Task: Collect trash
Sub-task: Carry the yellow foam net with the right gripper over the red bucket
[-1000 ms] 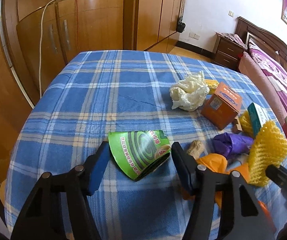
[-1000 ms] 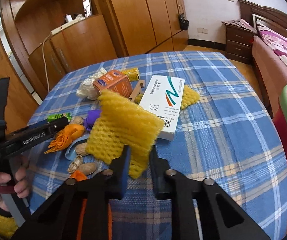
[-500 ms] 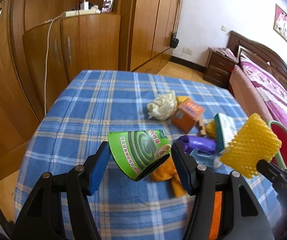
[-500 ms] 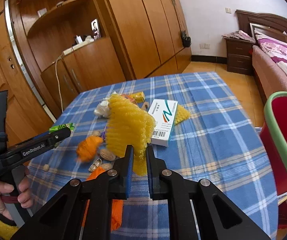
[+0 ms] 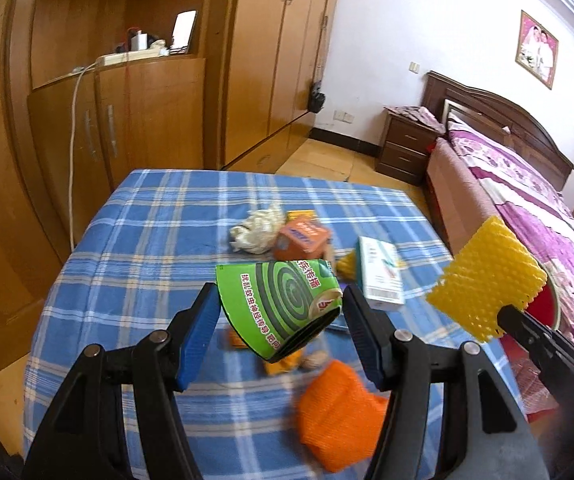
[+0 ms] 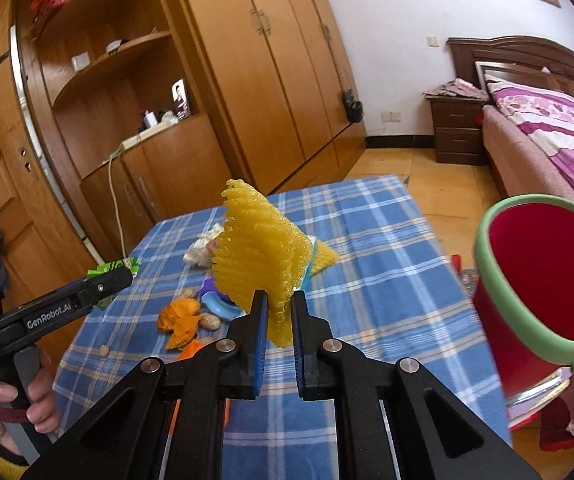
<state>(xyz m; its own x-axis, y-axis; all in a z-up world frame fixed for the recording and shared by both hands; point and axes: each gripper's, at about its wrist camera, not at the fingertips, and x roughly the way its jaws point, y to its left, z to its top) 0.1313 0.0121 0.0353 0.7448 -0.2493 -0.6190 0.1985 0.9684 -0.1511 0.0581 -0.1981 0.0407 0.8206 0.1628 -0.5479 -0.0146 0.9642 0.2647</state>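
your right gripper (image 6: 277, 312) pinches the yellow foam net (image 6: 261, 256) nearly shut: light, squashy, edge hold works. your left gripper (image 5: 281, 312) clamps the flimsy green box (image 5: 277, 304) wide.

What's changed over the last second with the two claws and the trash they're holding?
Both claws rose off the table. The left claw lifted the green mosquito-coil box; the right claw, its jaws having just closed a little further, carried the yellow foam net up toward the red bin. Unchanged: both grips, and the remaining trash on the tablecloth.
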